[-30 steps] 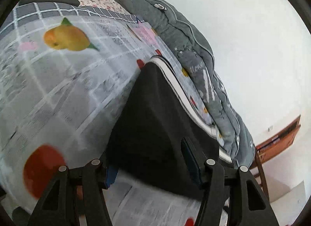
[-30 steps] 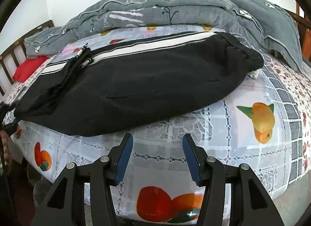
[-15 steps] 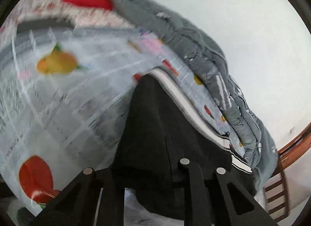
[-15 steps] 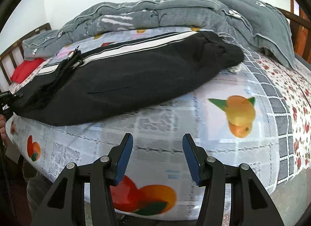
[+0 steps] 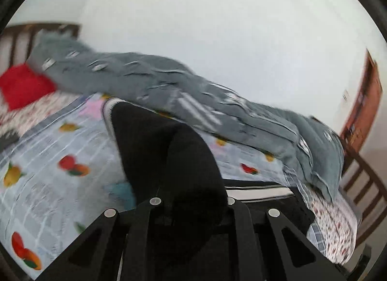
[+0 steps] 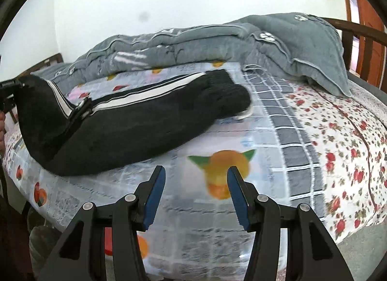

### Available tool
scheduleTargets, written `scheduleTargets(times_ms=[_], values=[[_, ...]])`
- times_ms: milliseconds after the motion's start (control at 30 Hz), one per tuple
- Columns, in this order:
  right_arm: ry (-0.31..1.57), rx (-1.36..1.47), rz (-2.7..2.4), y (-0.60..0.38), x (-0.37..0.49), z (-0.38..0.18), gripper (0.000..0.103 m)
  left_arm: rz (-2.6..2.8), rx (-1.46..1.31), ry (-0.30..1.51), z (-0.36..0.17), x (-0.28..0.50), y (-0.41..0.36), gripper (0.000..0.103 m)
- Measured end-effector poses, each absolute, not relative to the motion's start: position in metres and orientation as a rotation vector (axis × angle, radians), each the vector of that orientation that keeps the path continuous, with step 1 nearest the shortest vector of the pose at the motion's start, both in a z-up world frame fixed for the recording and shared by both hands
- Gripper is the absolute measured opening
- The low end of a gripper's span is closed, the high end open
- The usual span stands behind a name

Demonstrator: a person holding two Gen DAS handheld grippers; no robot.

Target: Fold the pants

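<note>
Left gripper (image 5: 191, 211): my jaws clamp the black pants (image 6: 135, 124) — waist end raised off the bed (image 6: 314, 140).
Right gripper (image 6: 196, 191): jaws apart — I hover low over the sheet.

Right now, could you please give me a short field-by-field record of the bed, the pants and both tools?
surface: bed with fruit-print sheet
garment: black pants with white side stripe, lying along the bed
lifted part: one end raised off the sheet at the far left of the right wrist view
left tool: shut on black pants
right tool: open, holding nothing, over the sheet
behind pants: grey quilt
also: red pillow
</note>
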State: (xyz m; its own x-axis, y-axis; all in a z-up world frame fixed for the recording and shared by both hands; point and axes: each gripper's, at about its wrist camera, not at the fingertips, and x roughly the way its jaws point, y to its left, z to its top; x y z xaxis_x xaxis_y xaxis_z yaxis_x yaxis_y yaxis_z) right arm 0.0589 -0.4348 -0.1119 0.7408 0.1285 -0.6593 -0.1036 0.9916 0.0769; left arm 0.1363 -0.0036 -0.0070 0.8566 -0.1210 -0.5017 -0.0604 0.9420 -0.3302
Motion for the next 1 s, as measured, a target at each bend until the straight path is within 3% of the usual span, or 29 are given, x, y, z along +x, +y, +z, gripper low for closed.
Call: scheduleTargets(times_ms=[233,600,633,767,867,1000], values=[[0.724,0.08,0.122,-0.474,0.053,-0.119,0.052,-0.157,-0.249,0.579,-0.013,0.156,-0.11,0.016],[0.773,0.129,0.082,-0.517,0.035,-0.134,0.052,-0.356,-0.12,0.835,-0.111,0.166,-0.261,0.017],[0.77,0.127,0.083,-0.518,0.032,-0.132,0.052,-0.356,-0.091,0.829,-0.112,0.163,-0.265,0.021],[0.755,0.131,0.104,-0.516,0.032,-0.124,0.052,-0.464,-0.107,0.831,-0.1,0.157,-0.263,0.056],[0.734,0.148,0.147,-0.507,0.04,-0.115,0.052,-0.473,-0.133,0.753,-0.079,0.143,-0.24,0.066],[0.709,0.202,0.227,-0.49,0.059,-0.102,0.055,-0.395,-0.104,0.678,-0.058,0.131,-0.196,0.07]])
